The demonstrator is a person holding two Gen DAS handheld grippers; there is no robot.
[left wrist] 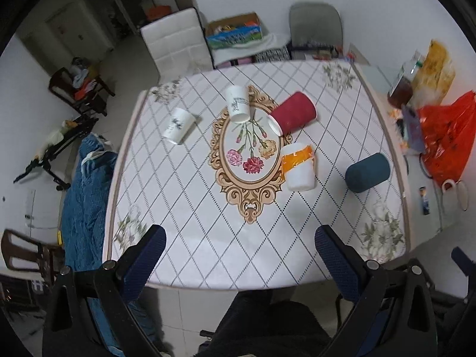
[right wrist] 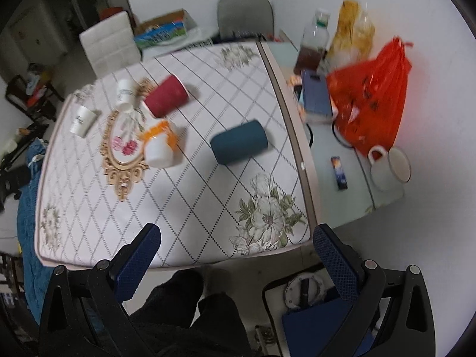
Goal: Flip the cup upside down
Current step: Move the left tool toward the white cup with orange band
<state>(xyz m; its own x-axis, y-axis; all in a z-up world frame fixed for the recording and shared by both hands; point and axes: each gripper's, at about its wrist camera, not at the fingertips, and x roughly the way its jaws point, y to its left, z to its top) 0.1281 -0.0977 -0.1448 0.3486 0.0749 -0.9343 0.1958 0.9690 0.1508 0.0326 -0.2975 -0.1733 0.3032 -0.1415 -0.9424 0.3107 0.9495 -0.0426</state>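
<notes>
Several paper cups are on a white patterned table (left wrist: 190, 196). A red cup (left wrist: 293, 113) (right wrist: 166, 96) and a teal cup (left wrist: 368, 172) (right wrist: 239, 142) lie on their sides. A white-and-orange cup (left wrist: 298, 166) (right wrist: 159, 145) stands bottom up. Two white printed cups (left wrist: 237, 104) (left wrist: 178, 125) sit at the far left (right wrist: 125, 94) (right wrist: 82, 120). My left gripper (left wrist: 240, 250) is open and empty above the table's near edge. My right gripper (right wrist: 237, 247) is open and empty above the near right corner.
A side table (right wrist: 351, 178) at the right holds a red plastic bag (right wrist: 372, 101), a bottle (right wrist: 312, 44), a white mug (right wrist: 395, 166) and a small box (right wrist: 339, 172). A blue cloth (left wrist: 86, 196) hangs left of the table. Chairs (left wrist: 316, 26) stand beyond it.
</notes>
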